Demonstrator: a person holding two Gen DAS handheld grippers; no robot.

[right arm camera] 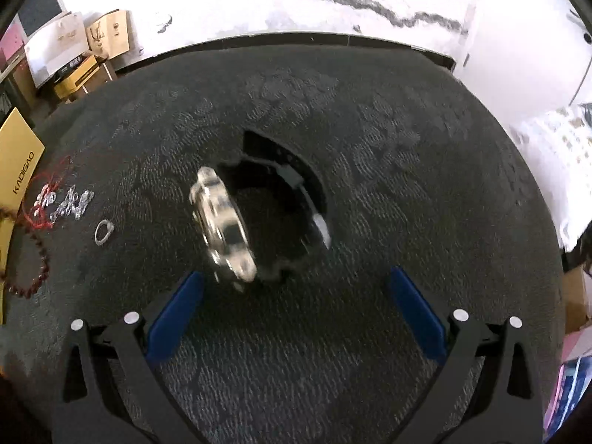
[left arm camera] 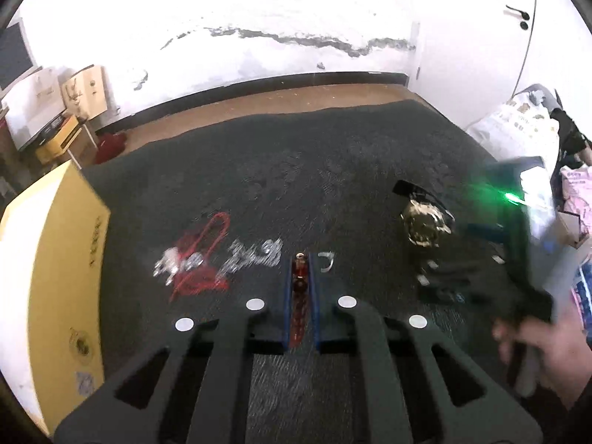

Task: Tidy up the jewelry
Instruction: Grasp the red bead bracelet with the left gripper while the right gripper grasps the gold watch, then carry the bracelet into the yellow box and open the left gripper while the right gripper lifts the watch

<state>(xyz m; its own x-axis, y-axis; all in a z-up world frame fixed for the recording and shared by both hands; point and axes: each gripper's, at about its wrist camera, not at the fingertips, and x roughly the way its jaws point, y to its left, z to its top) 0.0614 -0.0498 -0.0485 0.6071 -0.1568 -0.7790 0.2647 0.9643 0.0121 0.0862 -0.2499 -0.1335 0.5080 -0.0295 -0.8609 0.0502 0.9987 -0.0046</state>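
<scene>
My left gripper (left arm camera: 300, 263) is shut on a dark red beaded bracelet (left arm camera: 298, 296) and holds it above the dark cloth. In the right wrist view the bracelet (right arm camera: 37, 259) hangs at the far left. A watch with a silver case and black strap (right arm camera: 225, 222) lies on its side just ahead of my right gripper (right arm camera: 296, 281), which is open and empty; the watch also shows in the left wrist view (left arm camera: 425, 222). A silver chain (left arm camera: 255, 257), a red cord with silver charms (left arm camera: 196, 262) and a silver ring (right arm camera: 103, 231) lie on the cloth.
A yellow box (left arm camera: 55, 277) stands at the left edge of the cloth-covered table (right arm camera: 407, 148). Cartons and bags (right arm camera: 81, 59) sit on the floor at the far left. Patterned bedding (right arm camera: 555, 155) lies at the right. The right gripper body and hand (left arm camera: 529, 296) show blurred.
</scene>
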